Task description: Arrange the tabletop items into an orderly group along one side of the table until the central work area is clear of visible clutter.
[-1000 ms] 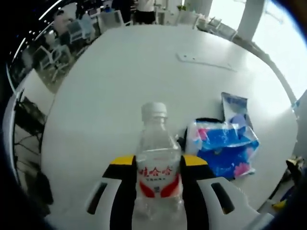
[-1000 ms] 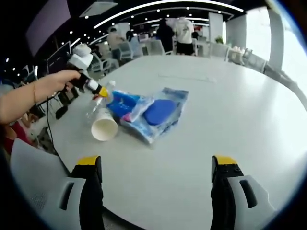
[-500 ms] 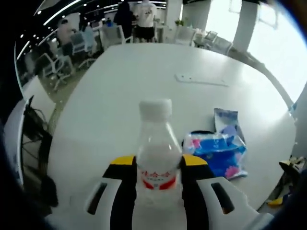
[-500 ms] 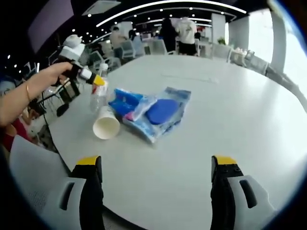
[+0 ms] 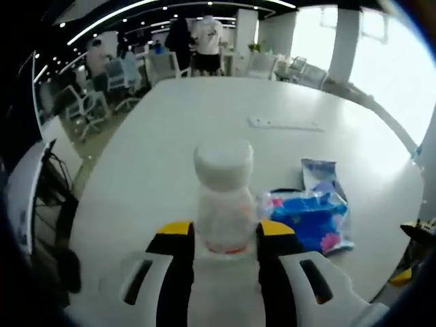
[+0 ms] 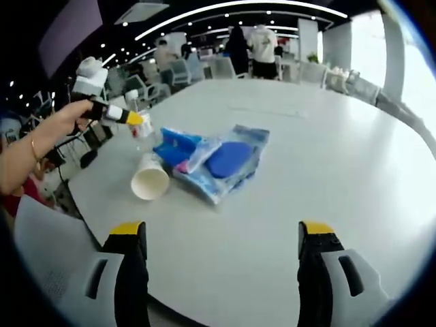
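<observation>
Left gripper view: the left gripper [image 5: 225, 252] rises from 6 o'clock with its yellow-tipped jaws pinching a clear water bottle [image 5: 223, 204] by the body, just below the white cap. The bottle stands upright between the jaws, a hold that suits setting it down standing rather than rolling. Whether its base touches the counter [image 5: 204, 122] cannot be told. At 3 o'clock, just beside the bottle, lie blue packets [image 5: 310, 214]; farther off, at 1 o'clock, a flat white strip [image 5: 285, 123] rests alone on the counter. Beyond the far edge, at 12 o'clock, stand office chairs and people.

Right gripper view: the right gripper [image 6: 221, 262] occupies 6 o'clock with its jaws spread wide, holding nothing, apparently free for the next item. Toward 10 o'clock a paper cup [image 6: 150, 180] lies on its side, mouth facing the camera, touching the blue packets [image 6: 214, 160]. Behind the cup, a hand [image 6: 65, 119] brings the left gripper [image 6: 133, 119] and the bottle [image 6: 141, 129] to the same counter edge, so the items appear to be gathered along one side. The tipped cup probably still needs standing up.
</observation>
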A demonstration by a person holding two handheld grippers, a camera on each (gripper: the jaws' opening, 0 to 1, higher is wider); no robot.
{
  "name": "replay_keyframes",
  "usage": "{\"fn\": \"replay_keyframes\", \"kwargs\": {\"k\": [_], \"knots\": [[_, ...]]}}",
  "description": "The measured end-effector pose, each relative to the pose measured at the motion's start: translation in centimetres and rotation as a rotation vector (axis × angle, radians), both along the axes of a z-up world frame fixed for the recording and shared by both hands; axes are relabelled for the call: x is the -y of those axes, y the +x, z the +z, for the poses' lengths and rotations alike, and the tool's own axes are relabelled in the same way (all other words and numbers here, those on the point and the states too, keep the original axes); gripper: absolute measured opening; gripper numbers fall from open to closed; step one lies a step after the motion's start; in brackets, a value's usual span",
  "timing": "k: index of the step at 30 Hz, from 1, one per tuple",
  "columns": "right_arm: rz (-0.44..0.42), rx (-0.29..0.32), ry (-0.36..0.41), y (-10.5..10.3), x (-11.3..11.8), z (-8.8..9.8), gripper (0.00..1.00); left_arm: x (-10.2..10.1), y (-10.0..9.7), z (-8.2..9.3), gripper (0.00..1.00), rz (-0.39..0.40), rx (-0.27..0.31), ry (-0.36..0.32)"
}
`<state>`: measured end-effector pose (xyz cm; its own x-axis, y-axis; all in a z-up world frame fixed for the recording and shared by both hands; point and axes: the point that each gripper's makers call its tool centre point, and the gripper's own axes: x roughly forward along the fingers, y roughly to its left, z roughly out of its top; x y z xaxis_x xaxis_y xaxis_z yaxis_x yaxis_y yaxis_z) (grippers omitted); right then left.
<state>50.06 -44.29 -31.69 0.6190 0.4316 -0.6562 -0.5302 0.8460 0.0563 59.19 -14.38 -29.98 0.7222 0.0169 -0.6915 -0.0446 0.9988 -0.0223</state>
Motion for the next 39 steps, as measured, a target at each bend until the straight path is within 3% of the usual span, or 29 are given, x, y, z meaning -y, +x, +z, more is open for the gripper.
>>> {"fn": "replay_keyframes", "kwargs": {"k": [8, 23, 30, 39], "knots": [[0.004, 0.003, 0.014, -0.02, -0.11, 0.15, 0.92, -0.01, -0.54, -0.11, 0.33, 0.070, 0.053, 0.004], [0.030, 0.014, 0.013, 0.04, -0.40, 0.35, 0.93, 0.21, -0.19, -0.02, 0.33, 0.183, 0.098, -0.001], [0.028, 0.016, 0.009, 0.19, -0.24, 0.38, 0.94, 0.59, 0.11, -0.16, 0.34, 0.187, 0.101, 0.036], [0.026, 0.019, -0.005, 0.25, 0.04, 0.31, 0.94, 0.53, 0.13, -0.24, 0.34, 0.200, 0.124, 0.008]]}}
